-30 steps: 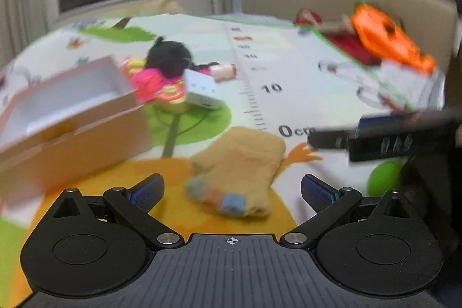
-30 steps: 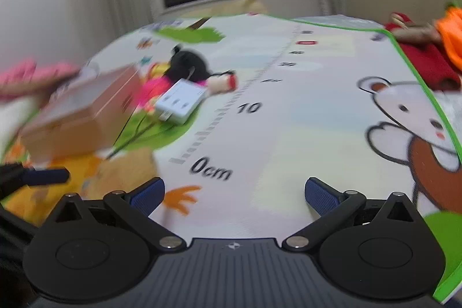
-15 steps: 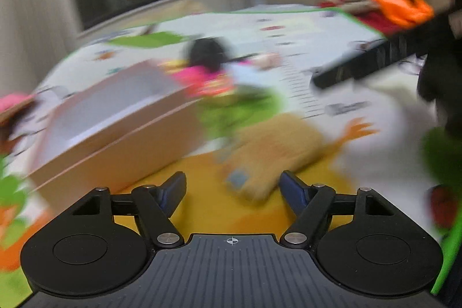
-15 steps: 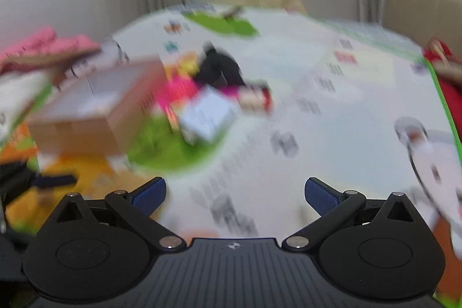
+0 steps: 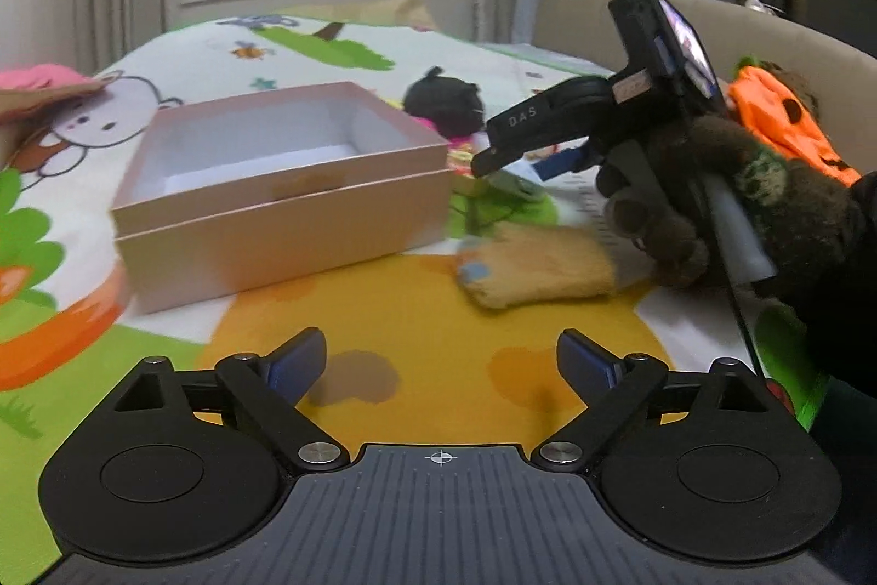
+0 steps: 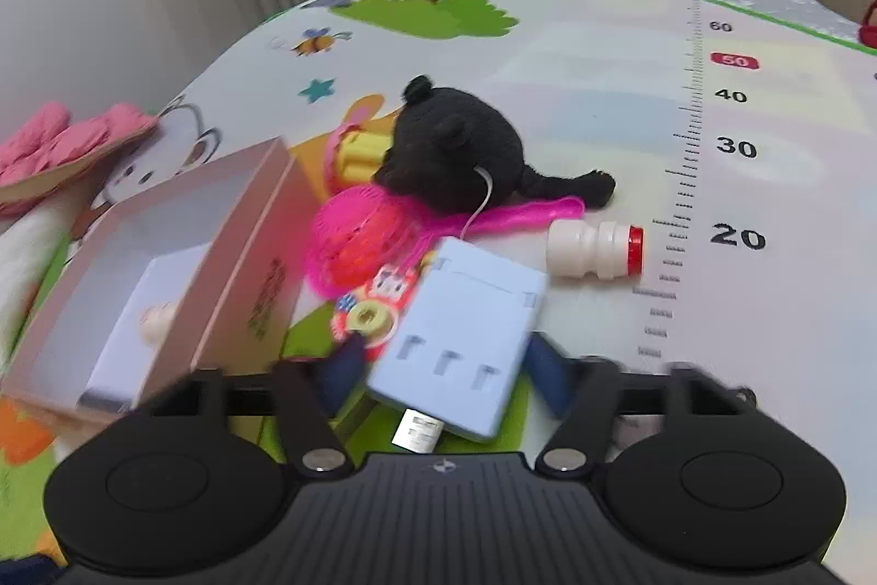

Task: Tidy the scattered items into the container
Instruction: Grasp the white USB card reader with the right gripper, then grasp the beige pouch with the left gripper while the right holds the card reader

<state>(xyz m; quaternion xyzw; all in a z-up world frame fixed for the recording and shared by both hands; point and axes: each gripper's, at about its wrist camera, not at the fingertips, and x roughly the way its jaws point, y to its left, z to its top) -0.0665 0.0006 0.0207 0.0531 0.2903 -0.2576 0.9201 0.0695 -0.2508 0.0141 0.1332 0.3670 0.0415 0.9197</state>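
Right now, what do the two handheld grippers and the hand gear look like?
Both the left gripper and the right gripper are black, with round hinge discs, silver pivot pins and blue finger pads. One arm carries white letters, DAS. The hand wears a fuzzy dark brown glove.

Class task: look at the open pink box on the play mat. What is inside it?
The pink box holds a white insert with one small pale object on it; blur hides what that is, and the near wall hides the floor in the left view.
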